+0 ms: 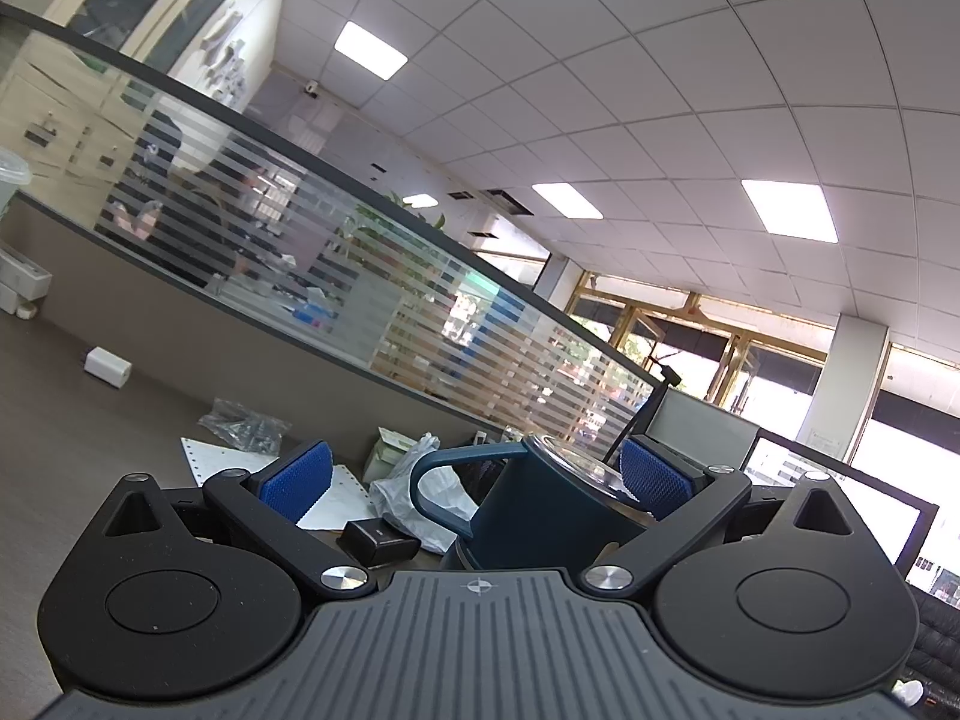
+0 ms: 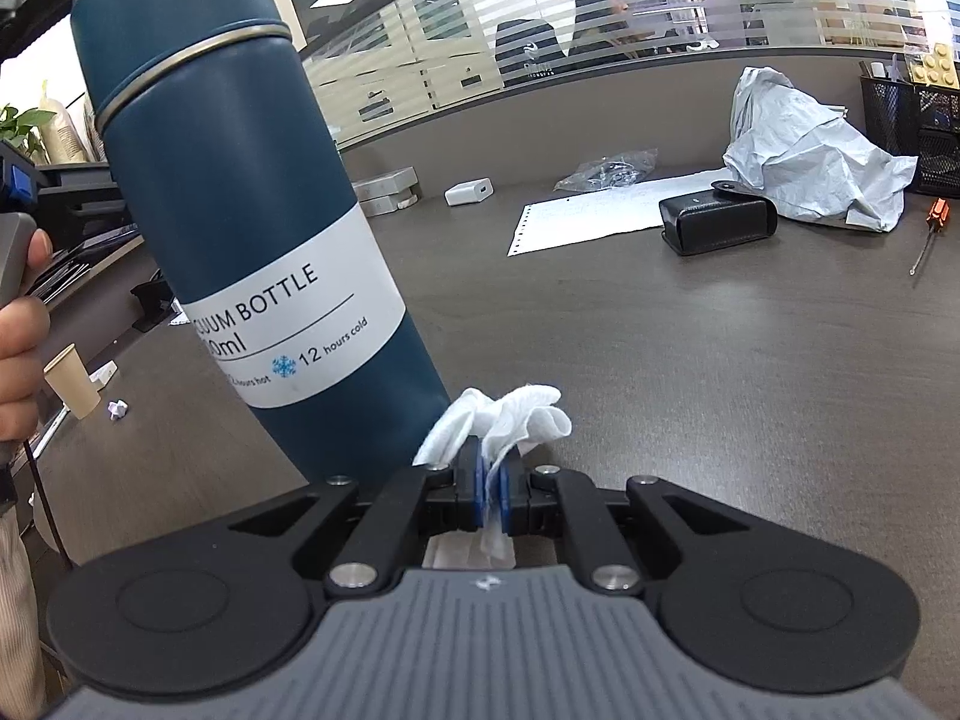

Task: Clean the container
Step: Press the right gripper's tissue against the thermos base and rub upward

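My right gripper [image 2: 492, 489] is pinching a tissue [image 2: 510, 420] beside the bottle [image 2: 240, 180], left gripper [image 1: 474, 477] spread around its lid end, can't tell how much is wiped.

bottle [image 2: 240, 180]: I see matt blue coating, bright metal bands, smooth paper label
tissue [image 2: 504, 420]: soft, crinkled white paper
right gripper [image 2: 492, 489]: my view shows matt black plastic, textured blue pads
table [image 2: 720, 360]: matt grey-brown woodgrain

Tall dark-blue steel vacuum bottle [image 2: 252, 192] tilted on the grey-brown desk [image 2: 720, 360], crumpled white tissue [image 2: 510, 414] just right of its base, black leather case [image 2: 717, 223] on white perforated paper [image 2: 600, 210] behind, crumpled white plastic bag [image 2: 804, 162] further right.
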